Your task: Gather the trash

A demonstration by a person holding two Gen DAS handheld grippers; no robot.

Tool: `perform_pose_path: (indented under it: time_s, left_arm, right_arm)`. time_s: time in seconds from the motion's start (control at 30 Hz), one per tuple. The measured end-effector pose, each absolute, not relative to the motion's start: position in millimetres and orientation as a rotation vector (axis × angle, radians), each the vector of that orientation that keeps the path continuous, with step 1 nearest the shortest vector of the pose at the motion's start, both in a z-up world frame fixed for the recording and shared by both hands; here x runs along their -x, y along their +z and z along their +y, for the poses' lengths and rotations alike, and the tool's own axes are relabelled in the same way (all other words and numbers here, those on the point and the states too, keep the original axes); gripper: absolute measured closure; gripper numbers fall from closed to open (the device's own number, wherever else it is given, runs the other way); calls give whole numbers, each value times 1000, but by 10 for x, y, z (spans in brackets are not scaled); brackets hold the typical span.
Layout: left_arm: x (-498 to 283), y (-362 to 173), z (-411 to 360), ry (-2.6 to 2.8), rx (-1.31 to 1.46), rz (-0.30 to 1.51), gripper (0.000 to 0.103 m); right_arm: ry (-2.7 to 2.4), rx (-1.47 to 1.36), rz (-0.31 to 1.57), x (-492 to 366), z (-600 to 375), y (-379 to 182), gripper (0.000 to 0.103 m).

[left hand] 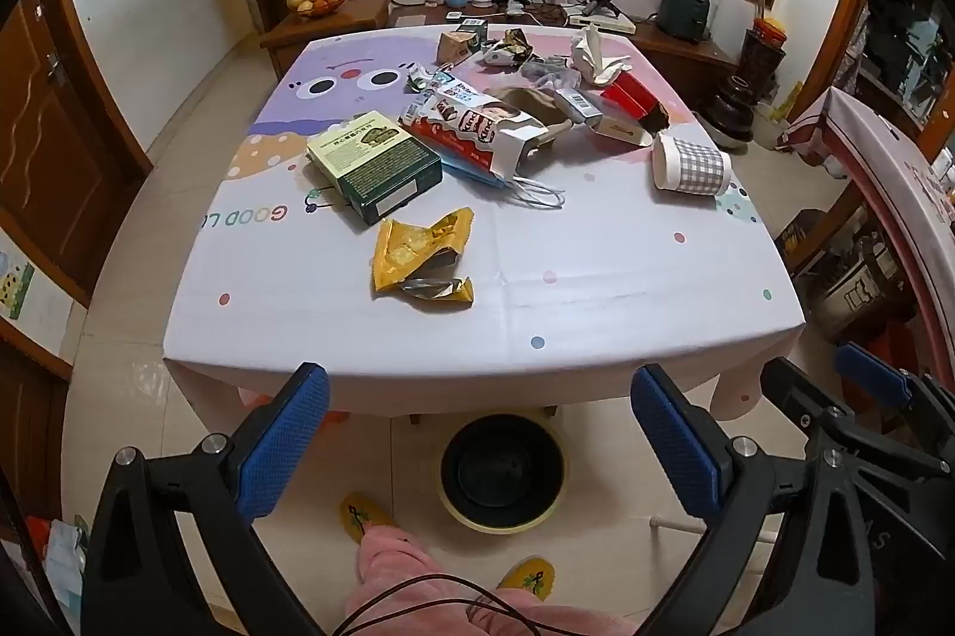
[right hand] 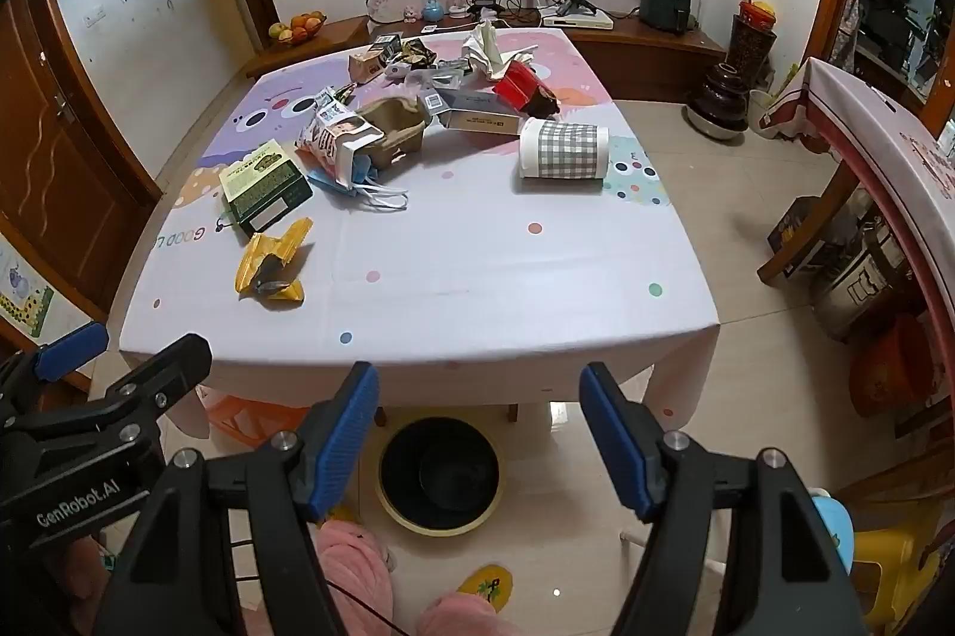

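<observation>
Trash lies on the table with the cartoon tablecloth (left hand: 597, 289): a yellow wrapper (left hand: 421, 251) (right hand: 271, 263) nearest me, a green box (left hand: 373, 164) (right hand: 265, 185), a Kinder box (left hand: 477, 125) over a blue face mask (right hand: 364, 188), a checked paper cup (left hand: 692, 164) (right hand: 564, 149) on its side, a red box (left hand: 632, 95) (right hand: 522, 83) and crumpled tissue (left hand: 594, 51). A black bin (left hand: 501, 472) (right hand: 439, 475) stands on the floor under the table's near edge. My left gripper (left hand: 480, 433) and right gripper (right hand: 480, 433) are both open and empty, held before the near edge above the bin.
A TV cabinet (left hand: 668, 33) with cables and a fruit basket (left hand: 316, 3) stands behind the table. A second table (right hand: 883, 140) with boxes under it is at the right. Doors are at the left. The person's slippered feet (left hand: 358, 516) are beside the bin.
</observation>
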State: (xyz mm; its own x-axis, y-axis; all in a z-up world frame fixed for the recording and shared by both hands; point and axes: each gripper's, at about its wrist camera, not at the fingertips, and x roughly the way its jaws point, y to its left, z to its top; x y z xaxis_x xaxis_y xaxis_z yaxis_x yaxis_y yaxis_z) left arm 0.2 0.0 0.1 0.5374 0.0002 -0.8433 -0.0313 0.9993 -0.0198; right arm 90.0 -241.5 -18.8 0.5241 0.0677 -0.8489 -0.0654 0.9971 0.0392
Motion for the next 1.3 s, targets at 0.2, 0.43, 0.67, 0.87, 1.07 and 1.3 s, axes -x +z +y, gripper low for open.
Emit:
perform_pose_path:
  time_s: [0.2, 0.43, 0.67, 0.87, 1.07, 1.3]
  left_arm:
    - [15, -4, 39, 18, 38, 1001, 3]
    - [40, 25, 38, 34, 42, 1002, 3]
    - [9, -6, 29, 39, 50, 1005, 3]
    - [9, -6, 30, 41, 49, 1006, 7]
    - [-3, -37, 44, 49, 54, 1012, 8]
    - [-4, -46, 63, 53, 61, 1017, 8]
  right_arm:
    - [84, -8, 1016, -905, -2426, -185, 33]
    - [84, -10, 1015, -912, -2438, -191, 33]
    - [83, -10, 1014, -915, -2442, -194, 33]
    - [85, -11, 1015, -925, -2442, -198, 33]
    - [86, -11, 1015, -930, -2434, -200, 33]
    - [86, -10, 1016, -934, -2421, -201, 33]
